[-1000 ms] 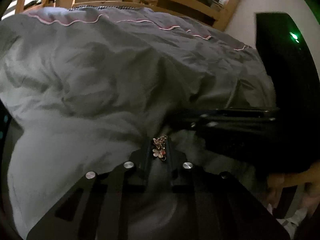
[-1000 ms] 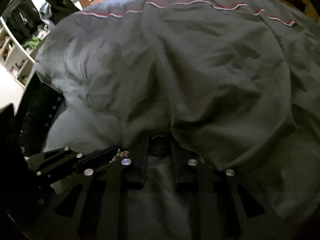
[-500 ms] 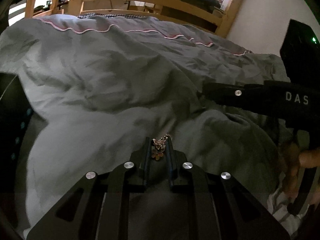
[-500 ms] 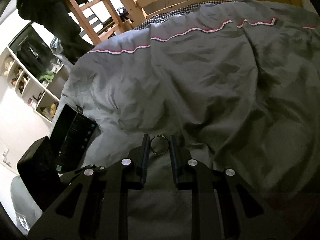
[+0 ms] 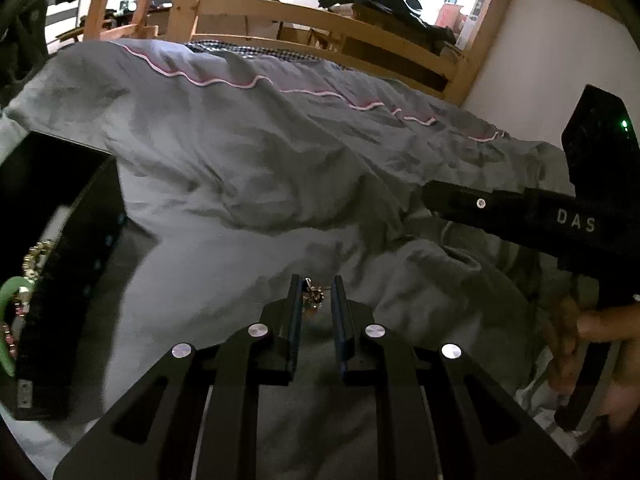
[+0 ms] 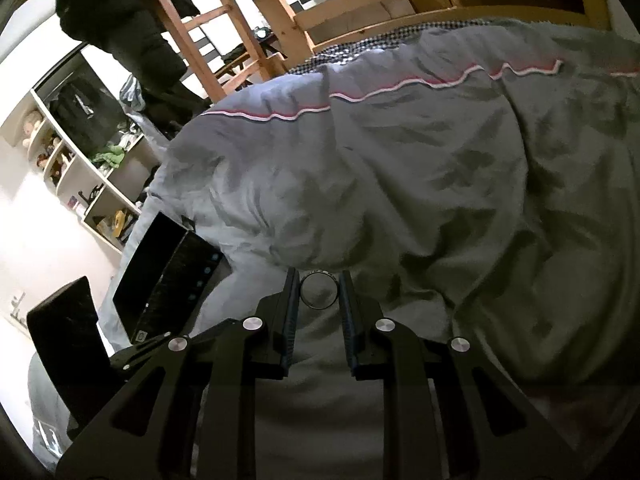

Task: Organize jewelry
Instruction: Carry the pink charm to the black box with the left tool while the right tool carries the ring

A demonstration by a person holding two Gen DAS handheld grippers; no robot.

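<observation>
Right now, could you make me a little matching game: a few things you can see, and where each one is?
Things:
1. ring
2. flower charm on a chain
3. black jewelry box
4. grey duvet

Places:
A. spread over the wooden bed
B. between the jaws of the left gripper
C. standing open on the duvet, off to the left
D. between the jaws of the right gripper

Pairs: 1-D, 2-B, 3-C, 4-A
</observation>
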